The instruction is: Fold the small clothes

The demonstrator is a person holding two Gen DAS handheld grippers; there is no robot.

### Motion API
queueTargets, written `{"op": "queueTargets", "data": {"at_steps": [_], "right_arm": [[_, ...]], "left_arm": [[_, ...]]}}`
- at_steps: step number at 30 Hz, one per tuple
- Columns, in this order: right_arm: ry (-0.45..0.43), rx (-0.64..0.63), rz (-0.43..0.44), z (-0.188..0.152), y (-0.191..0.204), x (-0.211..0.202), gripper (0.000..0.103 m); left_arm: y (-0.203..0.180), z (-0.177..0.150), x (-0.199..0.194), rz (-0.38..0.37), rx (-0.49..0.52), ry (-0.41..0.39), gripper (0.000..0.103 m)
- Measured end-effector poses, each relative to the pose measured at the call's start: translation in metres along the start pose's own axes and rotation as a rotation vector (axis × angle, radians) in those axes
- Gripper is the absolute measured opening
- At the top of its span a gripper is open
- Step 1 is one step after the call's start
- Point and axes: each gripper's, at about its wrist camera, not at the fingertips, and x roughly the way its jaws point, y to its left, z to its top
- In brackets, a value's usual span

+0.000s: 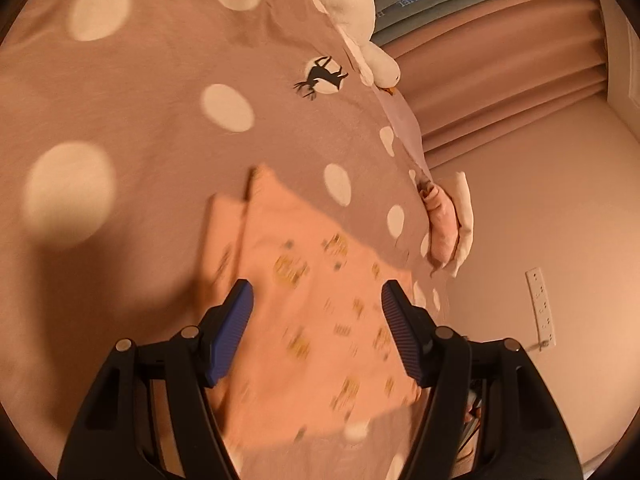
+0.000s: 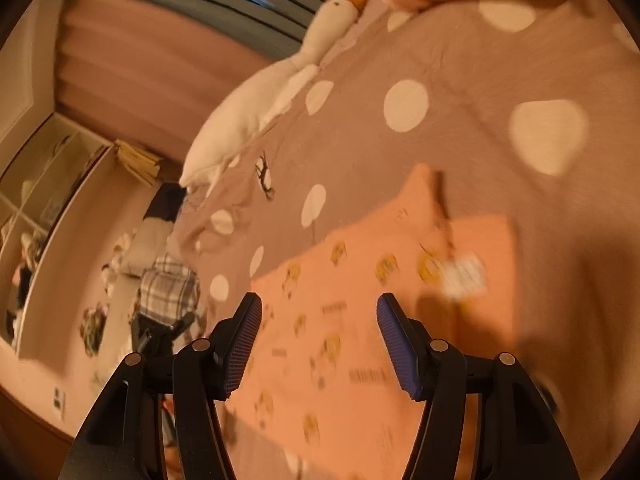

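Note:
A small peach garment point(image 1: 316, 304) with yellow prints lies flat on the dotted bedspread point(image 1: 160, 120). My left gripper point(image 1: 318, 296) is open above it, its blue pads apart and holding nothing. In the right wrist view the same garment point(image 2: 360, 320) lies below my right gripper point(image 2: 318, 310), which is also open and empty. A white label point(image 2: 464, 274) shows on the garment near its far right. Both views are blurred.
A white goose plush point(image 2: 256, 108) lies along the bed's far edge, and shows in the left wrist view too point(image 1: 352, 4). Folded pink and white cloths point(image 1: 450, 226) sit at the bed's edge. Pink curtains point(image 1: 500, 92) hang behind. A chair with a plaid cloth point(image 2: 168, 296) stands beside the bed.

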Motion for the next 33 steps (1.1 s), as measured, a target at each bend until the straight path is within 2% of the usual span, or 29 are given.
{"op": "queueTargets", "data": {"at_steps": [6,11,17,20,26,30,33], "right_arm": [[0.02,0.009,-0.055,-0.034,-0.005,-0.014,0.062],[0.028,0.031,-0.113,-0.048,-0.013,-0.014,0.062],[0.038,0.035,-0.127,-0.051,-0.017,-0.017,0.062],[0.041,0.021,-0.121,-0.049,-0.016,-0.012,0.062],[0.065,-0.037,-0.155,-0.043,-0.012,0.009,0.062],[0.089,-0.017,-0.132,-0.041,-0.014,0.021,0.06],[0.084,-0.032,-0.091,-0.042,-0.009,0.022,0.059]], "left_arm": [[0.011,-0.041,-0.002,0.02,-0.006,0.064,0.066],[0.013,-0.056,0.011,0.1,0.02,0.077,0.066],[0.011,-0.055,0.018,0.058,0.025,0.095,0.064],[0.007,-0.053,0.019,0.049,0.05,0.102,0.059],[0.012,-0.05,0.02,-0.005,0.051,0.13,0.058],[0.017,-0.049,0.023,-0.042,0.036,0.158,0.058],[0.02,-0.049,0.017,-0.078,0.028,0.145,0.058]]}}
